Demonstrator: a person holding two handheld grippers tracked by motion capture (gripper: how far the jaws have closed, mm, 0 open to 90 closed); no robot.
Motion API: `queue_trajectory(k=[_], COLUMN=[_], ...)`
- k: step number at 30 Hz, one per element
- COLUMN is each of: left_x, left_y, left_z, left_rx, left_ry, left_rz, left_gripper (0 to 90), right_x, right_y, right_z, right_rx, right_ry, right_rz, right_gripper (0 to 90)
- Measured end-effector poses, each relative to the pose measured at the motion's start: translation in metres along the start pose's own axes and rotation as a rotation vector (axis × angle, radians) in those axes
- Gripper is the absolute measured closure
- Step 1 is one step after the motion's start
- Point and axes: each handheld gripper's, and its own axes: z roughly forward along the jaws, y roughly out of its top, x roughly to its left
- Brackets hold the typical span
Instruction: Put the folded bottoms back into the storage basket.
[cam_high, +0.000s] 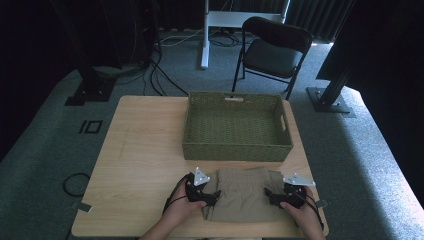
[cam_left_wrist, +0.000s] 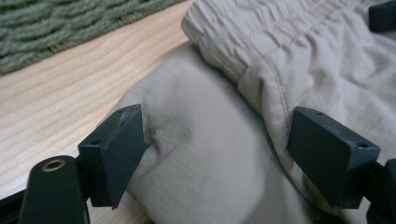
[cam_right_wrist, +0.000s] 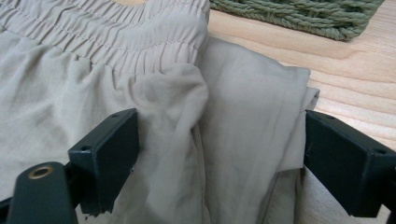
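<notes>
Both grippers set at opposite side edges of folded khaki shorts, jaws spread wide.

Left gripper: jaws apart, straddling a bulge of fabric at the left edge of the khaki shorts; the near pad touches the cloth, nothing clamped. Right gripper: jaws likewise wide, spanning the folded layers at the garment's right edge, below the elastic waistband. The shorts lie flat at the near edge of the wooden table, between the person's two hands, waistband toward the green woven basket, which stands just beyond. A black folding chair stands on the carpet past the table.
</notes>
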Motion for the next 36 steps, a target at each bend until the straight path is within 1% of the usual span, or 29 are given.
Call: queue_trajectory(k=[2, 4, 5, 7, 8, 9, 11, 13, 14, 15, 19, 20, 21, 22, 23, 24, 25, 26, 27, 28, 29, 30, 31, 32, 33, 34, 36], left_x=[-0.001, -0.002, -0.002, -0.003, -0.003, -0.003, -0.003, -0.005, -0.005, -0.007, -0.009, -0.009, -0.010, -0.010, -0.010, -0.011, -0.011, -0.010, -0.010, -0.009, -0.008, -0.007, -0.005, -0.005, -0.001, 0.000, 0.001], left_y=[-0.001, -0.002, -0.003, -0.004, -0.004, -0.003, -0.003, -0.002, -0.002, -0.001, 0.001, 0.002, 0.002, 0.003, 0.004, 0.004, 0.005, 0.005, 0.007, 0.008, 0.009, 0.010, 0.010, 0.010, 0.011, 0.011, 0.012], left_z=[0.002, 0.004, 0.005, 0.007, 0.007, 0.008, 0.009, 0.010, 0.010, 0.012, 0.014, 0.015, 0.016, 0.016, 0.017, 0.017, 0.017, 0.018, 0.019, 0.020, 0.020, 0.021, 0.021, 0.021, 0.021, 0.021, 0.020], left_rx=[0.010, 0.015, 0.011, 0.002, 0.002, 0.009, 0.010, 0.018, 0.018, 0.021, 0.025, 0.024, 0.023, 0.021, 0.023, 0.016, 0.008, -0.004, -0.011, -0.017, -0.020, -0.021, -0.022, -0.022, -0.019, -0.018, -0.013], left_ry=[0.004, 0.008, 0.012, 0.008, 0.008, 0.004, -0.001, 0.009, 0.009, 0.012, 0.008, 0.006, 0.003, 0.000, -0.003, -0.009, -0.021, -0.031, -0.041, -0.049, -0.058, -0.067, -0.081, -0.081, -0.102, -0.109, -0.116], left_rz=[-0.001, 0.008, 0.014, 0.041, 0.041, 0.064, 0.070, 0.087, 0.087, 0.102, 0.115, 0.118, 0.117, 0.117, 0.127, 0.127, 0.131, 0.128, 0.127, 0.119, 0.105, 0.097, 0.086, 0.086, 0.066, 0.060, 0.053], left_gripper=[19.2, 18.1, 17.6, 15.9, 14.7, 14.7, 14.7, 14.7, 14.7, 14.7, 14.7, 14.7, 14.8, 15.1, 16.4, 18.6, 23.3, 30.0, 39.3, 48.6, 54.2, 60.7, 64.4, 68.1, 68.1, 72.4, 73.9], right_x=[0.000, 0.000, 0.000, 0.001, 0.001, 0.001, 0.002, 0.002, 0.002, 0.003, 0.004, 0.004, 0.004, 0.005, 0.006, 0.006, 0.007, 0.008, 0.009, 0.010, 0.011, 0.013, 0.014, 0.014, 0.015, 0.015, 0.015], right_y=[0.000, 0.000, 0.000, 0.000, 0.000, 0.000, 0.000, 0.000, 0.000, 0.000, 0.000, 0.000, 0.000, 0.000, 0.000, 0.000, 0.000, 0.001, 0.001, 0.002, 0.003, 0.004, 0.005, 0.005, 0.005, 0.006, 0.007], right_z=[0.001, 0.001, 0.001, 0.002, 0.002, 0.002, 0.002, 0.002, 0.002, 0.002, 0.002, 0.002, 0.002, 0.001, 0.001, 0.001, 0.001, 0.002, 0.002, 0.002, 0.001, 0.001, 0.000, 0.000, -0.001, -0.003, -0.003], right_rx=[-0.001, 0.001, 0.002, -0.003, -0.003, -0.001, 0.001, 0.002, 0.002, 0.004, 0.003, 0.002, -0.006, -0.015, -0.026, -0.032, -0.036, -0.038, -0.036, -0.031, -0.022, -0.013, -0.004, -0.004, 0.007, 0.020, 0.026], right_ry=[0.000, -0.001, -0.001, -0.002, -0.002, -0.002, -0.002, -0.004, -0.004, -0.005, -0.012, -0.009, 0.003, 0.018, 0.039, 0.062, 0.069, 0.063, 0.062, 0.075, 0.084, 0.096, 0.096, 0.096, 0.097, 0.109, 0.120], right_rz=[0.002, 0.001, -0.003, -0.009, -0.009, -0.011, -0.015, -0.012, -0.012, -0.013, -0.012, -0.015, -0.027, -0.036, -0.052, -0.059, -0.053, -0.039, -0.033, -0.028, -0.028, -0.026, -0.019, -0.019, -0.017, -0.001, 0.002], right_gripper=[12.1, 12.1, 12.1, 11.8, 11.8, 11.7, 11.7, 11.6, 11.6, 11.7, 12.9, 15.1, 20.8, 28.7, 38.4, 46.3, 49.4, 51.9, 57.0, 62.9, 69.5, 72.5, 74.3, 74.3, 76.0, 77.3, 78.1])
